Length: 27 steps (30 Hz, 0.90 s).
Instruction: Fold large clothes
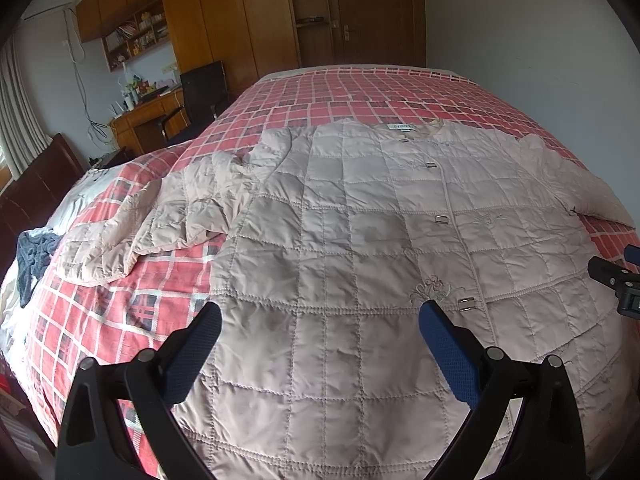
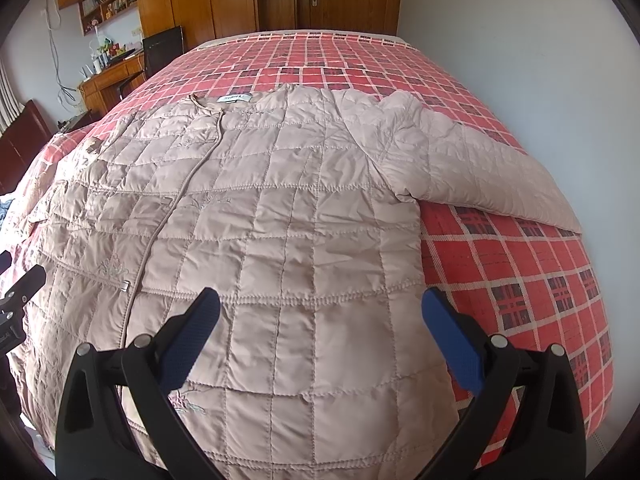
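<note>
A large beige quilted jacket (image 1: 360, 240) (image 2: 260, 220) lies front up on the bed, buttoned, its collar toward the far end. One sleeve (image 1: 160, 224) lies crumpled out to the left; the other sleeve (image 2: 460, 160) stretches to the right. My left gripper (image 1: 320, 316) hovers open above the jacket's lower left part, nothing between its fingers. My right gripper (image 2: 320, 304) hovers open above the lower right part, also holding nothing. The right gripper shows at the right edge of the left wrist view (image 1: 620, 284), and the left gripper at the left edge of the right wrist view (image 2: 16, 304).
The bed (image 1: 380, 92) (image 2: 520, 280) has a red plaid cover. A dark grey cloth (image 1: 34, 260) lies at the bed's left edge. A wooden desk with a black chair (image 1: 196, 96) stands beyond, by wardrobes. A white wall (image 2: 520, 40) runs along the bed's right side.
</note>
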Available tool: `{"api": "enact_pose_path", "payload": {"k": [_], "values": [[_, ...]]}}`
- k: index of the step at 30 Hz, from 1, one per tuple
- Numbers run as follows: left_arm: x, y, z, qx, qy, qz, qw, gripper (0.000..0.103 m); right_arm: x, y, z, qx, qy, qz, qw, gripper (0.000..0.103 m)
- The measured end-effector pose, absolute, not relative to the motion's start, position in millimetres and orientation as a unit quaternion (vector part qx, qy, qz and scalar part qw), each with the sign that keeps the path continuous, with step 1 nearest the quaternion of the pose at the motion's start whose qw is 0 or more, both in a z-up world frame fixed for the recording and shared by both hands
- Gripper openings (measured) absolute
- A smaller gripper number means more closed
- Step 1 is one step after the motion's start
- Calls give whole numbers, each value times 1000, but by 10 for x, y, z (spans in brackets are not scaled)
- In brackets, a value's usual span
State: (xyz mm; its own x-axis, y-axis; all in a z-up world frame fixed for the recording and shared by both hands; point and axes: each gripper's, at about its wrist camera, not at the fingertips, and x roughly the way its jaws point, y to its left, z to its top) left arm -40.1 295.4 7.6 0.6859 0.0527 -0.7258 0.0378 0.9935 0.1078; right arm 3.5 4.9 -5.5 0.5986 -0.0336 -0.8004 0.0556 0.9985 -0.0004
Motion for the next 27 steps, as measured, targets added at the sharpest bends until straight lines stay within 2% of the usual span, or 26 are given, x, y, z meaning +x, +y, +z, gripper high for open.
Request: {"api": "enact_pose_path", "payload": {"k": [27], "values": [[-316, 2901, 59, 60, 397, 2, 916, 99, 144, -161, -52, 34, 458, -22, 888, 100]]}}
